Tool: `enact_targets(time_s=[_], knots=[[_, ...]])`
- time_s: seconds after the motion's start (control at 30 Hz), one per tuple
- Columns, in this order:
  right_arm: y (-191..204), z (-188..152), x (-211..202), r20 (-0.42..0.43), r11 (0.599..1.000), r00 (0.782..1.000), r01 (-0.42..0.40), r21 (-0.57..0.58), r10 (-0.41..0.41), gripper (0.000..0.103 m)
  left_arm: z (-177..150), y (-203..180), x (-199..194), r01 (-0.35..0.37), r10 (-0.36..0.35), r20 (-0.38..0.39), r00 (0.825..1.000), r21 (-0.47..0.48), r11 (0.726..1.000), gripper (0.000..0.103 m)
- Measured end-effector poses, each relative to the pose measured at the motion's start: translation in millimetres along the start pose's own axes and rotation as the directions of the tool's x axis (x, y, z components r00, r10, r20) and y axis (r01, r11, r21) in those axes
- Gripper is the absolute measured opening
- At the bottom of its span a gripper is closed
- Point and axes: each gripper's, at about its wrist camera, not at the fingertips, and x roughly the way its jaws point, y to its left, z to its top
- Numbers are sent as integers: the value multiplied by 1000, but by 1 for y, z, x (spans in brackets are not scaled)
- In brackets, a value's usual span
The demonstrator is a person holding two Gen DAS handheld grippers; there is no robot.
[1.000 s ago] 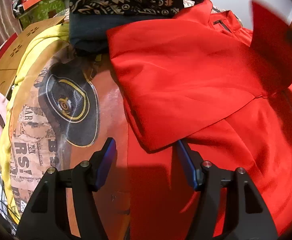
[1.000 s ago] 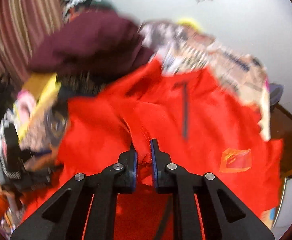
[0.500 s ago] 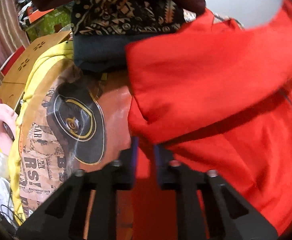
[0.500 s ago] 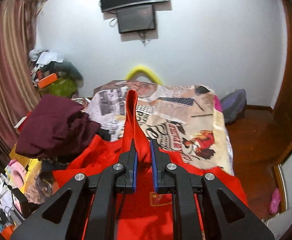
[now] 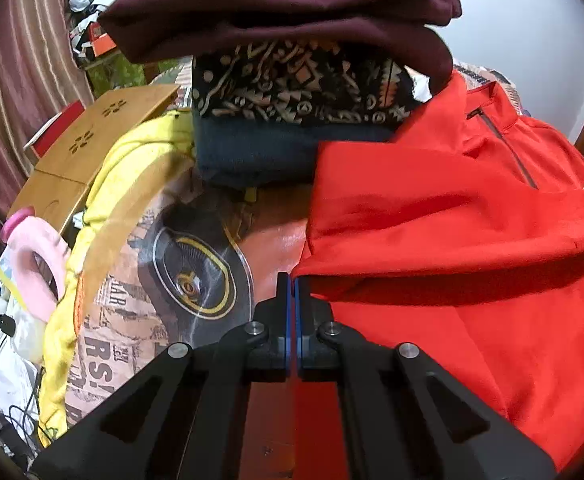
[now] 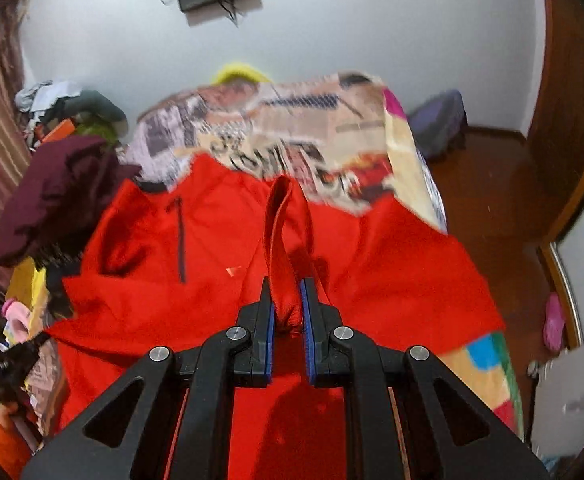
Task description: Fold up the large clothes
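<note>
The large red zip-neck garment (image 5: 444,216) lies spread across the bed's printed newspaper-pattern cover (image 5: 132,320), beside a stack of folded clothes: a maroon piece (image 5: 284,4) on a black patterned one (image 5: 300,84) on a dark blue one (image 5: 252,152). The left gripper (image 5: 292,280) has its jaws pressed together on the garment's edge. The right gripper (image 6: 288,296) is clamped on a raised fold of red fabric (image 6: 286,232).
</note>
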Motion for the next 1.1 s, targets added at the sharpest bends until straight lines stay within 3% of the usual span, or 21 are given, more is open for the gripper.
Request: enact_targets(time_s=[0.17, 0.27, 0.43, 0.63, 0.7, 0.83, 0.93, 1.0, 1.1], knots=[[-13, -25, 14, -72, 1000, 997, 26, 14, -25, 10, -11, -9, 8, -21, 23, -38, 999, 44, 999, 1], [-13, -36, 20, -104, 999, 993, 50, -14, -51, 10, -16, -11, 7, 9, -5, -79, 997, 53, 999, 1], [-5, -44, 14, -79, 992, 993, 85, -95, -93, 13, -19, -13, -5, 15, -6, -100, 995, 89, 996, 4], [-7, -43, 2, -71, 983, 988, 126, -131, -136, 15, -10, -12, -34, 19, -12, -83, 996, 78, 997, 29], [-11, -41, -6, -56, 985, 990, 126, -114, -133, 15, -3, -11, -50, 15, -12, -34, 999, 63, 998, 43], [-16, -33, -24, -4, 988, 992, 129, -85, -129, 18, 16, -15, -85, 23, -28, 93, 995, 51, 998, 56], [-27, -24, -40, 29, 991, 992, 125, -44, -123, 38, 32, -22, -101, 50, -58, 146, 988, 58, 997, 63], [-34, -21, -49, 53, 993, 992, 115, 4, -115, 64, 43, -31, -110, 89, -101, 184, 978, 69, 994, 71], [-46, -18, -60, 86, 992, 991, 95, 79, -101, 68, 56, -47, -115, 128, -146, 218, 965, 93, 987, 73]])
